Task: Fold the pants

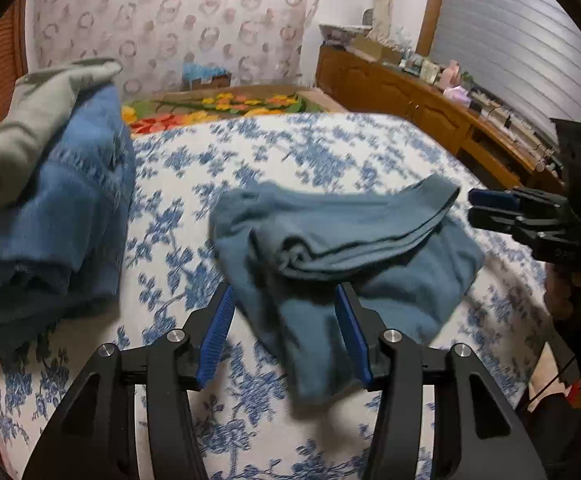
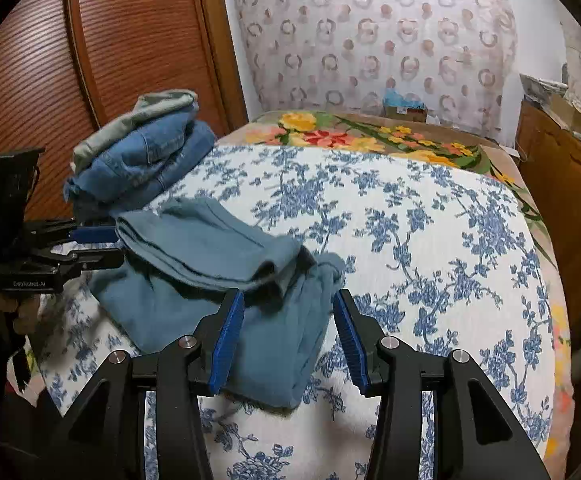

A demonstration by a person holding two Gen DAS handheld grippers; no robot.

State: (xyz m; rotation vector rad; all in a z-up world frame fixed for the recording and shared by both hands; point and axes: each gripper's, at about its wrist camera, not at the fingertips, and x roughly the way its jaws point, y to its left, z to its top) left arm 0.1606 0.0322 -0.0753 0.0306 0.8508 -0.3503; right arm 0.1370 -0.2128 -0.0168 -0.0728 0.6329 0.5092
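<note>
Teal-blue pants lie partly folded in a loose bundle on the flowered bedspread; they also show in the right wrist view. My left gripper is open, its blue pads either side of the pants' near edge, holding nothing. It shows from the side in the right wrist view, at the pants' left edge. My right gripper is open over the pants' near right part, empty. It shows in the left wrist view just right of the pants' upper fold.
A stack of folded denim and grey-green clothes sits at the bed's left, also in the right wrist view. A flowered blanket lies at the far end. A wooden dresser stands right; a wooden wardrobe stands left.
</note>
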